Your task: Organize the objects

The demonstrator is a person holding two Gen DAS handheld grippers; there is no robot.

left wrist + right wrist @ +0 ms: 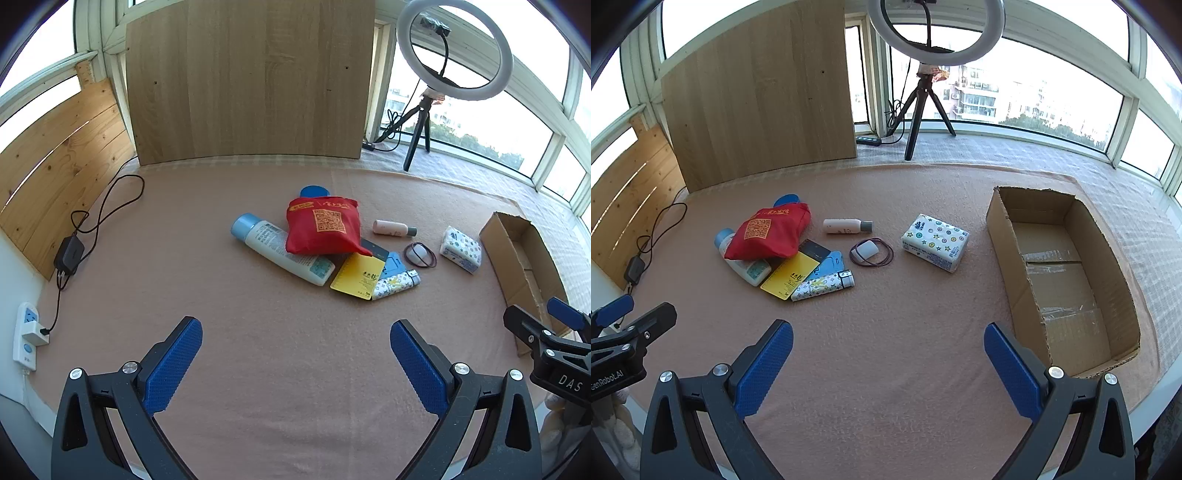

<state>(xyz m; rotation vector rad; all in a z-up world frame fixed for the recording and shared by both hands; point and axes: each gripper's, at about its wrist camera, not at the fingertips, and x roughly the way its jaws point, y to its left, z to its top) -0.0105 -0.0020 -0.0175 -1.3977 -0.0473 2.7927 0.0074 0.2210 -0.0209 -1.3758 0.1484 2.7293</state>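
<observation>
Both grippers hovering over the pink cloth, nothing held: left gripper with fingers spread wide, right gripper likewise spread wide. Landmark: open cardboard box, nothing visible inside, at the right end of the cloth. Just left of the box, apart from it, a patterned tissue pack. Further left of the box, a dark hair-tie loop ringed around a small white piece. Beyond that loop, lying on its side, a small white bottle with grey cap. Well left of the box, a heap: red pouch draped over a white lotion bottle with a blue cap, overlapping a yellow card, a blue card holder and a patterned lighter. Behind the pouch, a blue lid partly hidden. Far behind the box, a ring light on a tripod.
</observation>
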